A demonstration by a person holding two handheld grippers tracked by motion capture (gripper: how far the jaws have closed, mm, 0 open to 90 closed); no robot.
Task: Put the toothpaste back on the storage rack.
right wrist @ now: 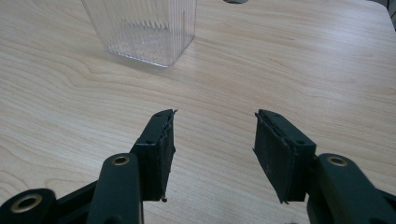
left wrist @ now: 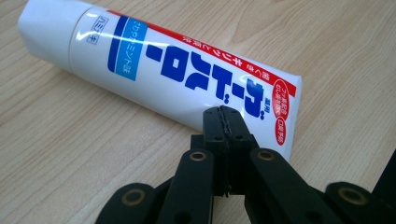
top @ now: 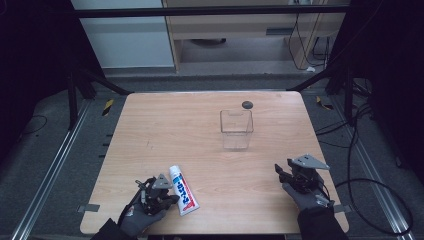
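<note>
A white toothpaste tube (top: 183, 190) with blue and red print lies flat near the table's front edge, its cap end pointing away from me. My left gripper (top: 173, 199) sits just left of it. In the left gripper view the two jaws are pressed together with nothing between them, and that gripper (left wrist: 226, 115) stops right in front of the tube (left wrist: 159, 70) near its flat crimped end. My right gripper (top: 278, 170) rests at the front right of the table. Its jaws stand wide apart and empty in the right gripper view (right wrist: 215, 128).
A clear ribbed plastic container (top: 236, 129) stands upright past the table's middle, ahead and left of the right gripper (right wrist: 144, 28). A small dark disc (top: 247, 104) lies behind it. The wooden table (top: 165, 130) ends at dark floor and rails on each side.
</note>
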